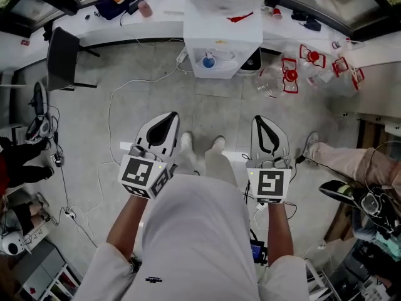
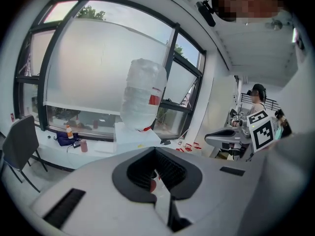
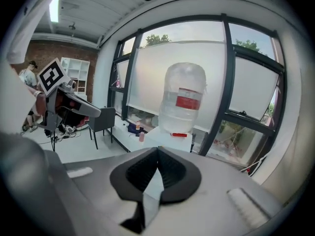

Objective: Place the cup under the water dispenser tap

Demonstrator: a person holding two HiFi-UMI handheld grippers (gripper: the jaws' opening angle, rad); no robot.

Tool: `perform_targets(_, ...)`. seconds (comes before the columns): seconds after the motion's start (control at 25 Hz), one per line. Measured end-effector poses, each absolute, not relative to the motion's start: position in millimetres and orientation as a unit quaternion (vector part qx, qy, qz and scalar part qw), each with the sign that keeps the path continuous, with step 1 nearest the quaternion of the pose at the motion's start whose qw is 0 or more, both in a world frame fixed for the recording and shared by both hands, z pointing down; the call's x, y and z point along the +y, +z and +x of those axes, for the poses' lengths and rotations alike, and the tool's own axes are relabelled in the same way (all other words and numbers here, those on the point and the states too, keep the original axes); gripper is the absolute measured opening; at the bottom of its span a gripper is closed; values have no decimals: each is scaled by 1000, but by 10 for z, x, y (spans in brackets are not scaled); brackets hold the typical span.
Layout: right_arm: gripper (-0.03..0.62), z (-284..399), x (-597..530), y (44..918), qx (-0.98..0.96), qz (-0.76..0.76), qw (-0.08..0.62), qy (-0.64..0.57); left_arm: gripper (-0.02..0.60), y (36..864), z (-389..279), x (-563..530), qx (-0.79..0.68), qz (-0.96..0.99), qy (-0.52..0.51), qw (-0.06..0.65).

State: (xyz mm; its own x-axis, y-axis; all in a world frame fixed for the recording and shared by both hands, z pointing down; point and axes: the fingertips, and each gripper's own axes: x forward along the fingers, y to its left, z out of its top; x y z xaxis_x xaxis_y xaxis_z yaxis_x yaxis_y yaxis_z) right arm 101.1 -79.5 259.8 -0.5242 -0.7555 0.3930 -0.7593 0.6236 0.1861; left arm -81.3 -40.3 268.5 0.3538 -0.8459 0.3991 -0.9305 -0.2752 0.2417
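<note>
While the left claw (image 1: 169,116) and right claw (image 1: 263,119) hang pinched together and empty, the cup (image 1: 208,61) stands at the front of the water dispenser (image 1: 222,35).
Both claws are well back from the water dispenser; reaching in without opening would likely knock the cup over.

Lab-like office: water dispenser (image 1: 222,49), chair (image 1: 62,60), floor cables (image 1: 111,108).
</note>
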Motion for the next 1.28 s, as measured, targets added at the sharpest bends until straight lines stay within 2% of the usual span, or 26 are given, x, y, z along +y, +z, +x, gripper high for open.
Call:
perform_targets(0.64,11,1607,-409,2254,-849,506,149,32,2,2217,-714,-203,-569,799,69,182)
perform_targets(1.28,11,1613,-264,2175,-844,513,156,20,2,2044,-479,-180,-552,814,66,169)
